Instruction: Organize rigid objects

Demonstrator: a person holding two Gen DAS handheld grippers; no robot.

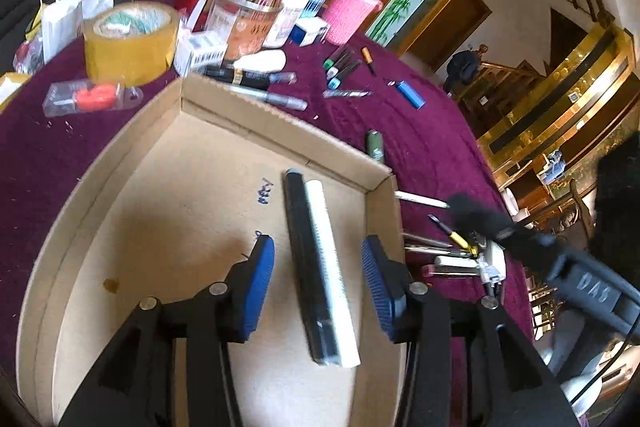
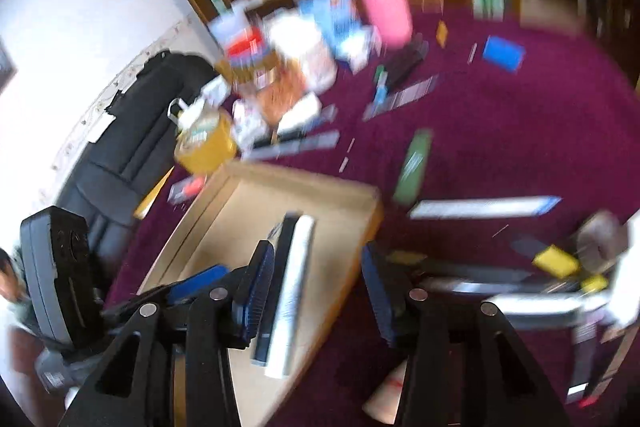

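Left gripper [image 1: 318, 285] hangs low over the box [image 1: 208, 103], jaws spread wide, nothing pinched. Right gripper [image 2: 318, 287] sits over the box's right wall — jaws spread too, view blurry. Loose pens [image 1: 428, 247] clutter the purple worktop [image 1: 420, 139] beside it. In the box: a black bar [image 1: 306, 267] touching a white tube [image 1: 330, 267].

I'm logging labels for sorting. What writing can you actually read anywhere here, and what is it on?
"DAS": raised letters on the grey handle of the other tongs.
Blue handwriting on the cardboard tray floor: a short scrawl, not legible.
Barcode and print on the small white box: too blurred.
Print on the white tube in the tray: too small.
Right wrist view: all blurred.
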